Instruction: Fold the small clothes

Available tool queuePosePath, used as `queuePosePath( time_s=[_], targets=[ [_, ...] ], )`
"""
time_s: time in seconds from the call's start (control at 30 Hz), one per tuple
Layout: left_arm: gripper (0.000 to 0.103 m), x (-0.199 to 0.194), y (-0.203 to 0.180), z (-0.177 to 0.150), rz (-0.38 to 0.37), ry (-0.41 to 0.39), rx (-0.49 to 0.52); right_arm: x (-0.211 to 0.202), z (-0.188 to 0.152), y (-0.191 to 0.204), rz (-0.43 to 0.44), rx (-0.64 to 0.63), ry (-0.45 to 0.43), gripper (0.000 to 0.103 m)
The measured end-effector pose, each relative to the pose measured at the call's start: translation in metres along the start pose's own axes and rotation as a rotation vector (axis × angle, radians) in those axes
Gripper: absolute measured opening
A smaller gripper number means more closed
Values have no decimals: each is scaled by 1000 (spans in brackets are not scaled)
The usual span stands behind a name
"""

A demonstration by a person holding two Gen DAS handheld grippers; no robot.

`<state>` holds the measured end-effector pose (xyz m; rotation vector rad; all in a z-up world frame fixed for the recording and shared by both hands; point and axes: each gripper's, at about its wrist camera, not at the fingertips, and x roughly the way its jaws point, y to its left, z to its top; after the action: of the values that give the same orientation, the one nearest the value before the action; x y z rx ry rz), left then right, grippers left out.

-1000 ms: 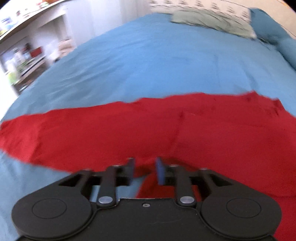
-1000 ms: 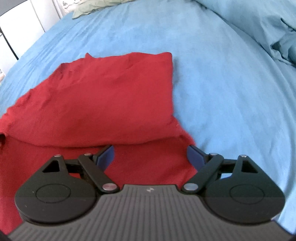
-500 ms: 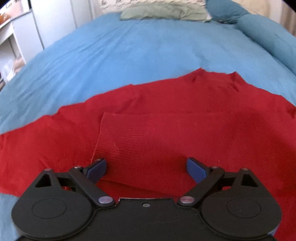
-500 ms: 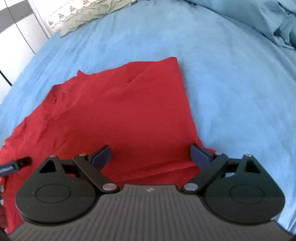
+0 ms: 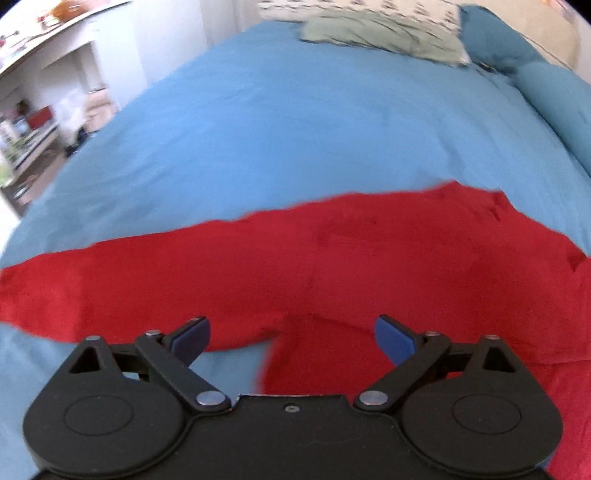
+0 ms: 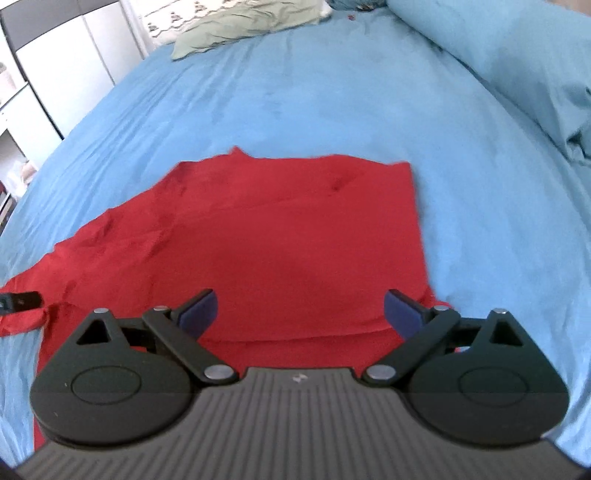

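Both grippers, left gripper point(image 5: 291, 334) and right gripper point(image 6: 301, 312), hang spread wide, empty, over my red garment point(image 6: 295, 236); next I'd pinch the left sleeve point(image 5: 110, 280), probably, and fold inward evenly.

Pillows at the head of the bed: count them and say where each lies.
2 clearly: a sage-green pillow at the far end of the blue bedspread, and a white patterned pillow behind it. The blurred blue bedding beside them may hide more.
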<state>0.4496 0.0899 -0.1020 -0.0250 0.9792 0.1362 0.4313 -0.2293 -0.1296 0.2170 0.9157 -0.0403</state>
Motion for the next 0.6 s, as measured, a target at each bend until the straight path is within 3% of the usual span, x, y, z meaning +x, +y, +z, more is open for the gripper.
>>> queuePosePath(
  time_s=[0.27, 0.47, 0.6],
  targets=[
    [100, -35, 140, 1, 39, 1, -221, -20, -4, 102, 50, -40, -8, 103],
    [100, -29, 242, -4, 100, 0, -375, -13, -12, 181, 45, -38, 13, 103],
    [99, -7, 296, -14, 68, -15, -495, -1, -20, 219, 78, 13, 49, 103]
  ],
)
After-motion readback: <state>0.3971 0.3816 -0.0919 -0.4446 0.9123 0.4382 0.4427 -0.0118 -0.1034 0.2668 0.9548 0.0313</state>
